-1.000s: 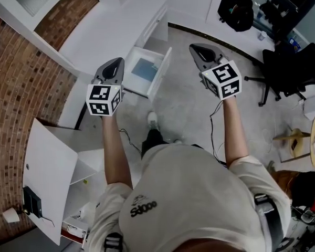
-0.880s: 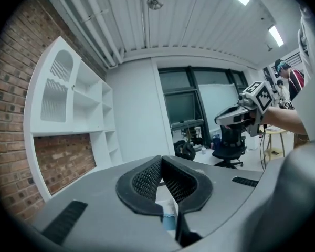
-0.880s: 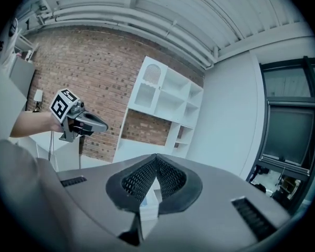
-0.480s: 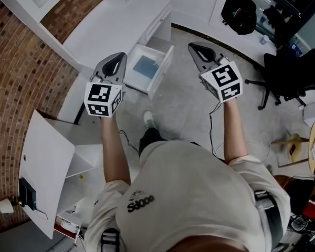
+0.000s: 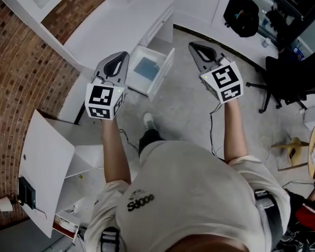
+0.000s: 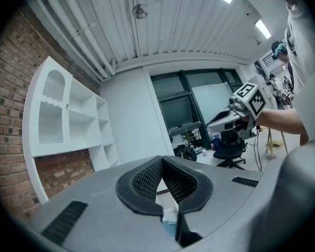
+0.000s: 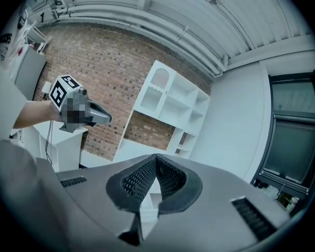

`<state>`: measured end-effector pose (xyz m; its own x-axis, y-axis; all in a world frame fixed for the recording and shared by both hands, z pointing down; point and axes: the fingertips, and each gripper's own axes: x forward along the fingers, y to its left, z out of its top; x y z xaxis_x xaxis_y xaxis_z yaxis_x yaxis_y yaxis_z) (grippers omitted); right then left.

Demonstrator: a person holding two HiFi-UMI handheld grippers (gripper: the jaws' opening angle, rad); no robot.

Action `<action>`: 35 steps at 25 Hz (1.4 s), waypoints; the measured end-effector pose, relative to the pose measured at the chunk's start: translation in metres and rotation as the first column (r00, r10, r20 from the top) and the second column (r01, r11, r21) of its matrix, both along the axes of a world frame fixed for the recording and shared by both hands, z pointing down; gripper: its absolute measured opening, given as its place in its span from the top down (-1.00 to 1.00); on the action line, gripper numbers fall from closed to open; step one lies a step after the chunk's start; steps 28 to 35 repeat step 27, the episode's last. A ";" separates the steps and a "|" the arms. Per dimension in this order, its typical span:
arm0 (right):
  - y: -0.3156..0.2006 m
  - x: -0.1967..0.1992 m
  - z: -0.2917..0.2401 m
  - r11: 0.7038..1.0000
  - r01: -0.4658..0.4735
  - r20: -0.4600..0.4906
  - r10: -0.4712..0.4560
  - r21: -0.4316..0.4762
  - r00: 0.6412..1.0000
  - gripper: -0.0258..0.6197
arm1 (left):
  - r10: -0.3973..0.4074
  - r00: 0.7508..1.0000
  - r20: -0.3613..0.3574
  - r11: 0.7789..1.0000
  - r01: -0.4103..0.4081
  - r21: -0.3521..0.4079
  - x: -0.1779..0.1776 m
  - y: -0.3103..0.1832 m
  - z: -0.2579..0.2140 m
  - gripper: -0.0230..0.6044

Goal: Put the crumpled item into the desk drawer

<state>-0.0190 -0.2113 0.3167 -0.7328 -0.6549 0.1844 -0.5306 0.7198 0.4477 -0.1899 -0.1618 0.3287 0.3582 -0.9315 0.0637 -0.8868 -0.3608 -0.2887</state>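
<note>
The white desk (image 5: 115, 28) has one drawer (image 5: 160, 77) pulled out, with a flat pale blue thing (image 5: 146, 67) lying in it. I cannot pick out a crumpled item in any view. My left gripper (image 5: 123, 55) is held up beside the drawer's left side. Its jaws are shut, the tips (image 6: 161, 159) meet and nothing is between them. My right gripper (image 5: 191, 45) hangs over the floor to the right of the drawer, also shut with nothing in it (image 7: 156, 156). Each gripper shows in the other's view: the right one (image 6: 236, 114) and the left one (image 7: 102, 117).
A brick wall (image 5: 21, 72) runs along the left. A white cabinet with an open door (image 5: 47, 161) stands at the lower left. A black office chair (image 5: 289, 77) and a black bag (image 5: 244, 14) are at the right and back. The person's shoe (image 5: 149, 121) is below the drawer.
Both grippers stay shut and have hardly moved. The view has shifted slightly and the person's foot has moved a little to the left.
</note>
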 end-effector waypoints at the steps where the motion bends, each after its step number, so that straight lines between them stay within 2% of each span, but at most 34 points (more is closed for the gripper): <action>1: -0.001 0.001 0.001 1.000 0.001 -0.001 -0.001 0.000 1.000 0.93 | 0.000 1.000 0.002 1.000 0.000 -0.001 0.002 -0.001 0.001 0.87; 27: -0.061 -0.013 0.020 0.999 0.002 -0.033 -0.003 -0.041 0.999 0.93 | 0.017 1.000 -0.001 0.998 -0.017 -0.062 -0.006 -0.060 0.022 0.87; 35: -0.061 -0.013 0.020 0.999 0.002 -0.033 -0.003 -0.041 0.999 0.93 | 0.017 1.000 -0.001 0.998 -0.017 -0.062 -0.006 -0.060 0.022 0.87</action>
